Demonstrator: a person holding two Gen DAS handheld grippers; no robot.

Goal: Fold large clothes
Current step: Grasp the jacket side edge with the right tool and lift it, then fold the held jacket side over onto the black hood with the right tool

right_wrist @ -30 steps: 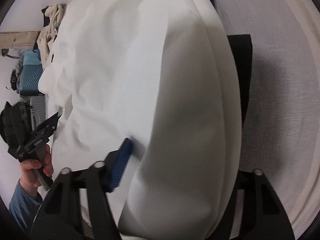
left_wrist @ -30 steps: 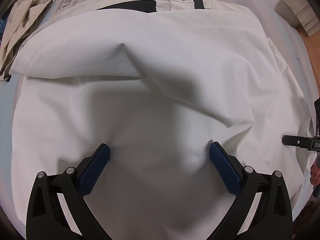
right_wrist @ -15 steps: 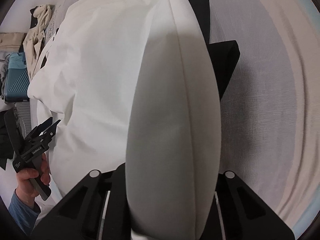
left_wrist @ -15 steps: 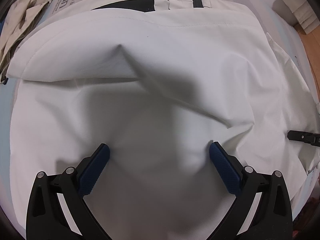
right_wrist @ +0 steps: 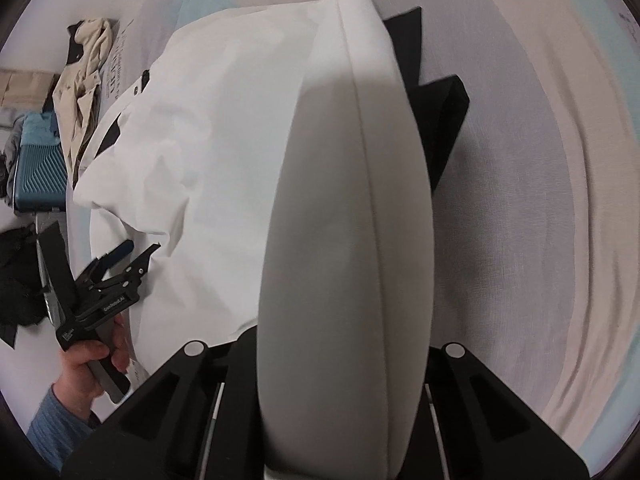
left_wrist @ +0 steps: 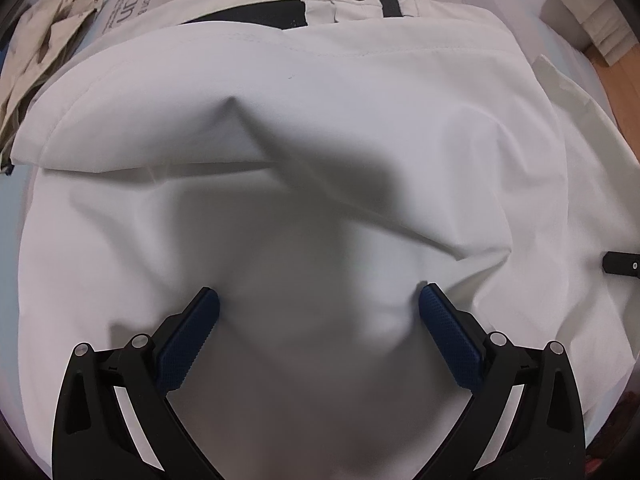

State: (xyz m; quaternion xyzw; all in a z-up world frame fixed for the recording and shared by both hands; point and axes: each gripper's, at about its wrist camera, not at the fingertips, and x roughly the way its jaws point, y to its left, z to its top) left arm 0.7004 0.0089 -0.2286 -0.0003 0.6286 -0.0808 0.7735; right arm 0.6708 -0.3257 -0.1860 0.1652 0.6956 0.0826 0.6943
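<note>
A large white jacket with a snap button and black trim lies spread on the bed. My left gripper is open, its blue pads pressing down on the fabric. It also shows in the right wrist view. My right gripper holds a raised fold of the white jacket between its jaws, which the cloth hides. Black lining shows behind the fold.
A beige garment lies at the far left of the bed, also seen in the right wrist view. A blue suitcase stands off the bed. The striped bedsheet stretches to the right. A wood floor lies beyond.
My right gripper has closed on the jacket's edge and lifted it into an upright fold, moving back. My left gripper has stayed pressed on the fabric.
</note>
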